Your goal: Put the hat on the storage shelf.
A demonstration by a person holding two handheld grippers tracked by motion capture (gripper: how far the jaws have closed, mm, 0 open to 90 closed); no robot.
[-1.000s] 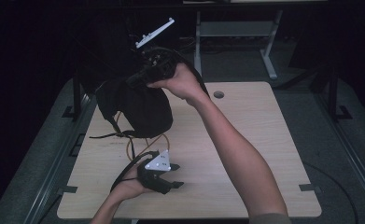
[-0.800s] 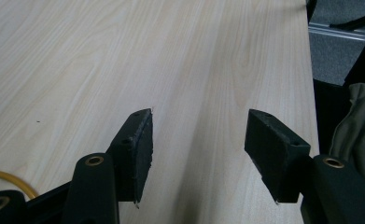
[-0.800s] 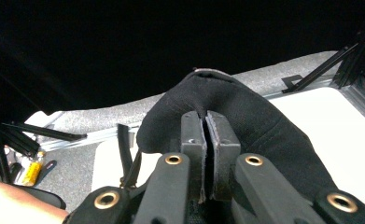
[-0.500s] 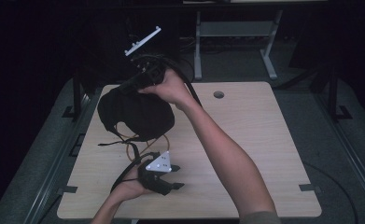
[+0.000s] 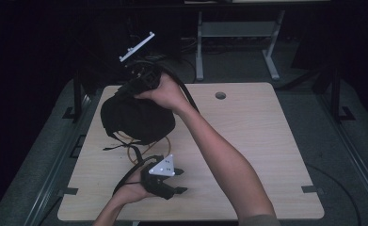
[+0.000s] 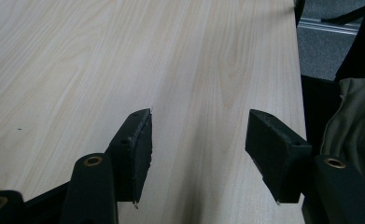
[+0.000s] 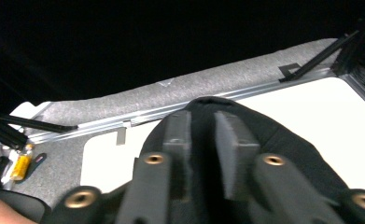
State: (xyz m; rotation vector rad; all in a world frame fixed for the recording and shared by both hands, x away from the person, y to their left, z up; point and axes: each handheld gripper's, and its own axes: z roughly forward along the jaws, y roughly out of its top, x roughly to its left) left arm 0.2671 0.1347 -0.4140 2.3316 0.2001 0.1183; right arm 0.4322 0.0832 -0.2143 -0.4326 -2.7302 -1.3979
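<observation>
A black bag (image 5: 137,120) sits on the rear left part of the wooden counter (image 5: 247,141), an orange cord (image 5: 139,143) looping out beneath its near edge; the right gripper (image 5: 141,77) is above the bag's top, its jaws clenched on a fold of the black fabric in the right gripper view; nearer the front edge, the left gripper (image 5: 179,181) rests low over bare wood, jaws released and wide apart, nothing between them.
</observation>
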